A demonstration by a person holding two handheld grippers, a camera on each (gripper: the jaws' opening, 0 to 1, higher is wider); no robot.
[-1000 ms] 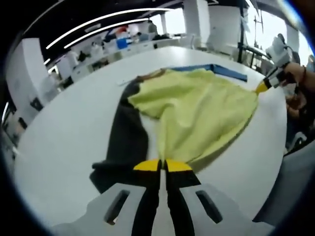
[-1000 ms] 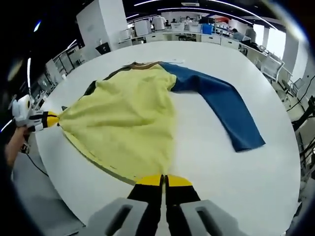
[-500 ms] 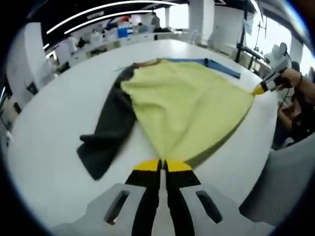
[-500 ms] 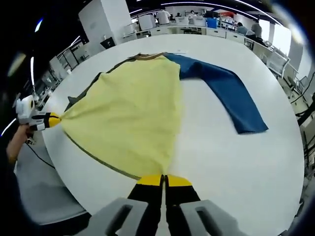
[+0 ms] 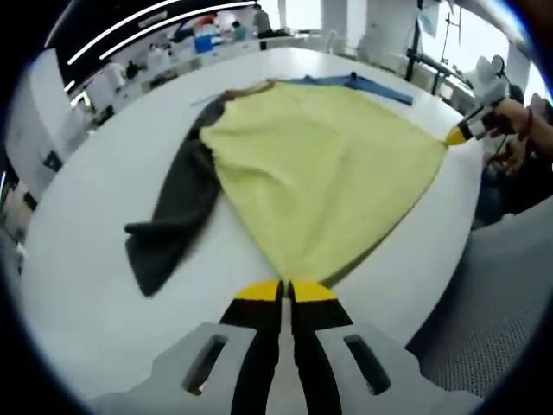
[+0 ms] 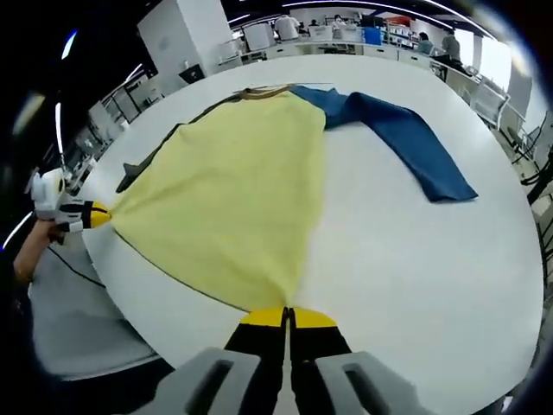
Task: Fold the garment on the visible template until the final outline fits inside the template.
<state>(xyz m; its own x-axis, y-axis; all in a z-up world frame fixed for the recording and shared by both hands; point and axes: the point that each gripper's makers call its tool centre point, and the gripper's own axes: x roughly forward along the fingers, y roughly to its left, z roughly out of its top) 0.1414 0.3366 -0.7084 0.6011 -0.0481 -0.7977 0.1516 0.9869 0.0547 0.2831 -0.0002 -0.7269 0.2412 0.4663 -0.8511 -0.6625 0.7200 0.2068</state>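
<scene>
The garment (image 5: 324, 177), yellow-bodied with one dark grey sleeve (image 5: 173, 220) and one blue sleeve (image 6: 406, 138), is lying spread flat on the white table (image 6: 415, 259), sleeves trailing outward.

A wide white counter (image 6: 415, 259) stands in an open office; white desks (image 6: 346, 39) line the far side, a white pillar (image 6: 177, 43) rises left, light strips (image 5: 147, 22) run overhead

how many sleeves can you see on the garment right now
2. The dark grey sleeve lies on the white table, on the yellow body's left in the left gripper view; the blue sleeve stretches away to the right in the right gripper view.
</scene>
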